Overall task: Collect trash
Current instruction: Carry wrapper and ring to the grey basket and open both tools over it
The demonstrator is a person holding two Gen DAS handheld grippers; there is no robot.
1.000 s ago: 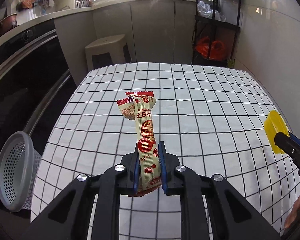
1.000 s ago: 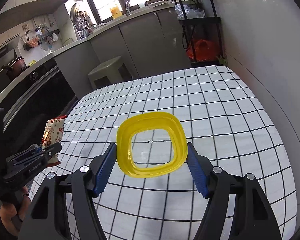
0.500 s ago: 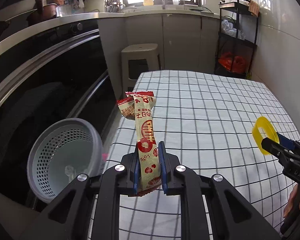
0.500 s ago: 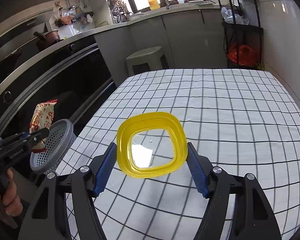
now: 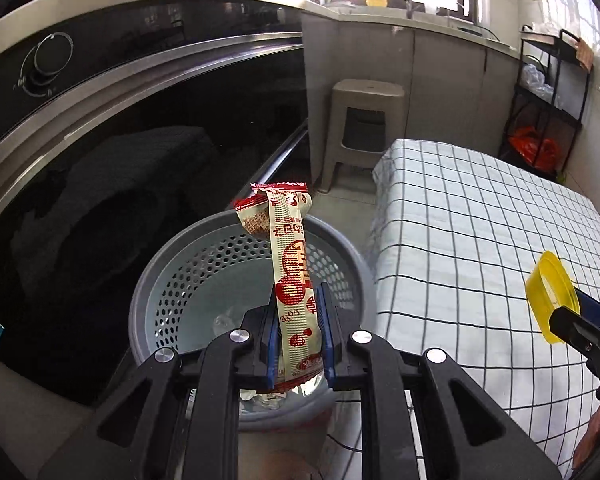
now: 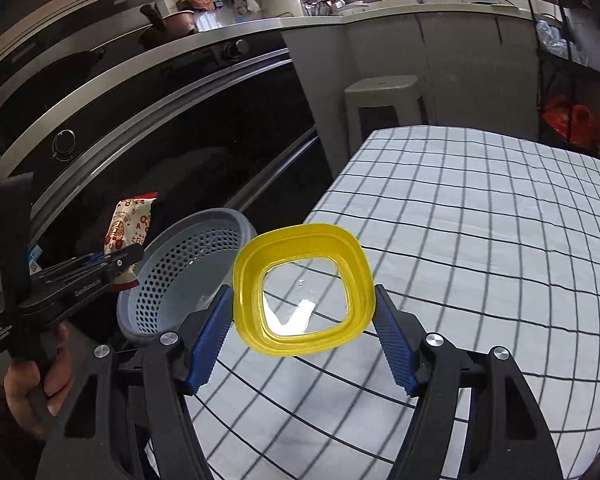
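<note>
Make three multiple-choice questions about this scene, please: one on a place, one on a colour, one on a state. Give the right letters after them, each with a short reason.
1. Where is the snack wrapper now?
A. Flat on the checked cloth
B. Held above the grey basket
C. On the stool

2. What colour is the rim of the lid held by the right gripper?
A. Yellow
B. Green
C. White

3. In what state is the left gripper?
A. Wide open, holding nothing
B. Shut on the wrapper
C. Lying on the cloth

Answers
1. B: in the left wrist view the wrapper stands up from the fingers with the basket's open mouth right behind and below it.
2. A: the rim is bright yellow around a clear middle.
3. B: both blue pads press on the wrapper's lower end.
</note>
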